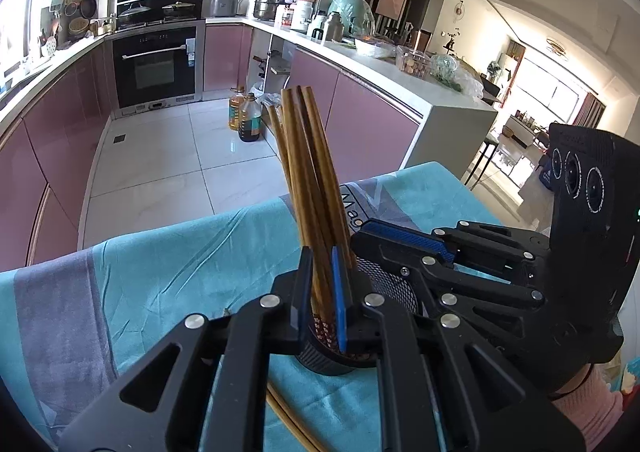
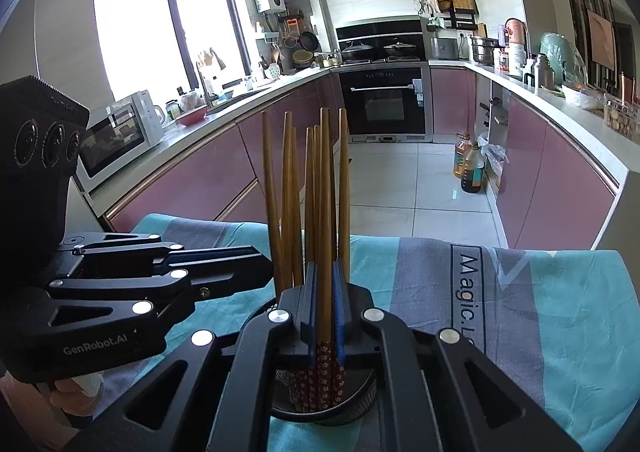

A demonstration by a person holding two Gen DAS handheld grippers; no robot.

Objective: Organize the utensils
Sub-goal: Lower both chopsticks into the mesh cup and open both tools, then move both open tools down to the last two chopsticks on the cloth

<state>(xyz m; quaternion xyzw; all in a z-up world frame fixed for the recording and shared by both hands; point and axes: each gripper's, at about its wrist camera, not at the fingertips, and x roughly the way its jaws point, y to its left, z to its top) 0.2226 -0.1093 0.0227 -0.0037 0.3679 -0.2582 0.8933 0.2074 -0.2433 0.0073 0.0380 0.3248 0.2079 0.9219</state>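
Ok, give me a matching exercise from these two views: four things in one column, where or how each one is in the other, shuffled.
Things:
1. left claw
2. loose chopsticks
3. oil bottles
4. microwave

Places or states:
A. on the kitchen floor
B. flat on the blue cloth
C. on the counter by the window
D. shut on the standing chopsticks

Pairs: 1-D, 2-B, 3-A, 4-C.

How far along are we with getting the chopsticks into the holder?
Mostly done: a bundle of chopsticks already stands in the black mesh holder. In hand: the left gripper and right gripper are each shut on chopsticks standing in the holder. Left: at least two loose chopsticks lie on the teal cloth.
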